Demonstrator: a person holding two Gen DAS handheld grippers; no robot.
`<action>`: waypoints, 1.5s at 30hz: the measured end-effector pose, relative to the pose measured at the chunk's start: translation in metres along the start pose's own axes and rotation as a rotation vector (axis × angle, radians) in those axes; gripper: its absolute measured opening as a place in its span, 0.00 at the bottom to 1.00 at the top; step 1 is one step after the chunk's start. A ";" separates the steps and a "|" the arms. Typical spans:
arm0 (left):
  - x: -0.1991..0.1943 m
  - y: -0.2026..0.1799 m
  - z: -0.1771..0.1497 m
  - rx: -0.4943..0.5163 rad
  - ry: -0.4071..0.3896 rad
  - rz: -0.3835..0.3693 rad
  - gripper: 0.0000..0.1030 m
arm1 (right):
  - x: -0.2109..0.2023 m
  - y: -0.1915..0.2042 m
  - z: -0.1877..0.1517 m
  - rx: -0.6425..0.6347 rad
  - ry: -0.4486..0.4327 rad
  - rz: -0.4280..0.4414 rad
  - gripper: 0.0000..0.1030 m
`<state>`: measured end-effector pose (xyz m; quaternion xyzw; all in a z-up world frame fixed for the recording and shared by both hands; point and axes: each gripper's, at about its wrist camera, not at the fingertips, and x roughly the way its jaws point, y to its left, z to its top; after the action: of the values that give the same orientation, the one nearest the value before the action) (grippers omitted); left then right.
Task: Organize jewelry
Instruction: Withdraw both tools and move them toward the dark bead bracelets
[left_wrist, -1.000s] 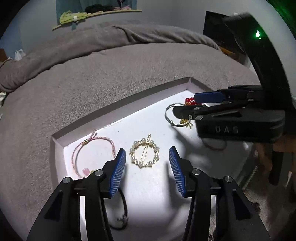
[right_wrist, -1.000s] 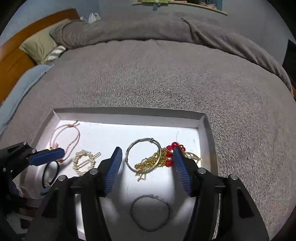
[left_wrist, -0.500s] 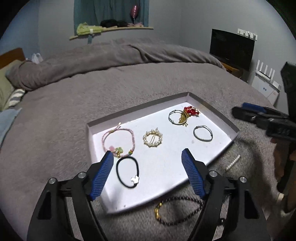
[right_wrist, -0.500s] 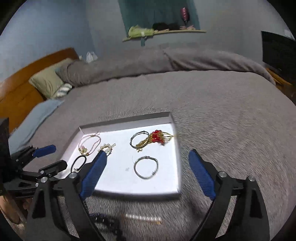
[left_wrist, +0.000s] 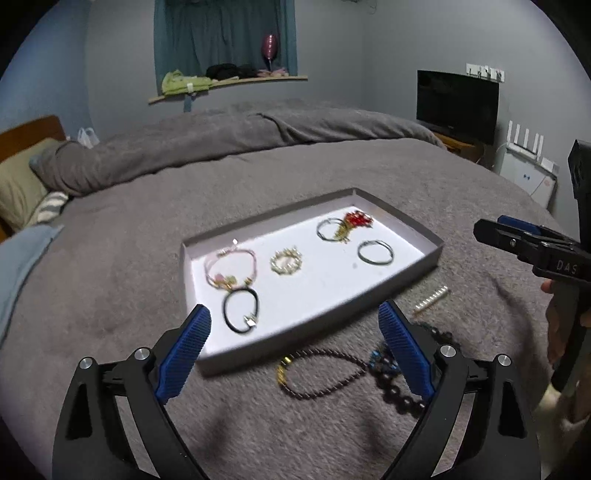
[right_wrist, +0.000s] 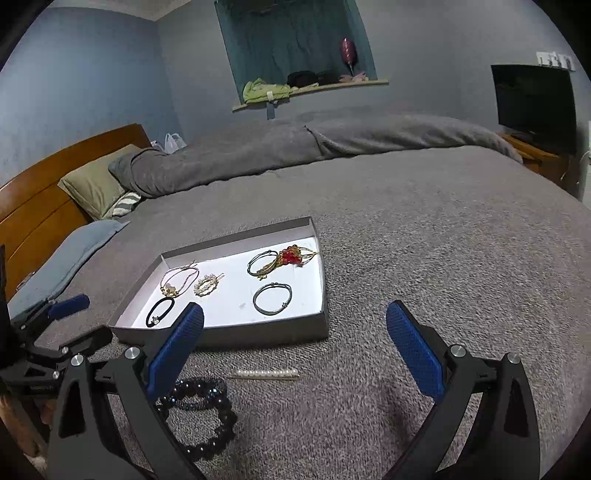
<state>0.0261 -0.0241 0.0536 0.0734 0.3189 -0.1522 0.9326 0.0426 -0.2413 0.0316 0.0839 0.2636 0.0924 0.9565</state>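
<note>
Six pieces lie in the tray (right_wrist: 325, 295), but the bead bracelets (right_wrist: 207, 417) and pearl clip (right_wrist: 267, 374) wait on the bed (right_wrist: 424, 240), with the left gripper (left_wrist: 295, 350) and the right gripper (right_wrist: 295, 350) holding nothing, jaws wide apart.

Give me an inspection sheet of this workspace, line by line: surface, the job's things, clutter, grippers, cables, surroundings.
Surface: grey blanket covering the bed, rumpled at the far side.
Job's things: shallow tray holds a pink cord bracelet, pearl ring clip, black hair tie, silver bangle, and another bangle tangled with gold chain and red beads. Outside the tray lie a pearl bar clip, a thin beaded bracelet and a dark chunky bead bracelet.
Clutter: nothing seen.
Grippers: left gripper and right gripper both open, empty, above the blanket short of the tray.
Cables: nothing seen clearly.
Surroundings: pillow, wooden headboard, television, shelf.
</note>
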 end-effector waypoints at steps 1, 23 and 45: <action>-0.001 -0.001 -0.004 -0.003 0.003 -0.003 0.89 | -0.002 0.000 -0.003 -0.006 -0.006 -0.004 0.95; 0.011 0.020 -0.062 -0.022 0.010 0.055 0.90 | 0.006 0.028 -0.072 -0.176 0.101 0.037 0.95; 0.032 0.016 -0.059 -0.067 0.092 -0.007 0.53 | 0.019 0.053 -0.087 -0.263 0.197 0.117 0.40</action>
<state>0.0216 -0.0027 -0.0124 0.0480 0.3666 -0.1415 0.9183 0.0063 -0.1761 -0.0401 -0.0364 0.3364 0.1895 0.9217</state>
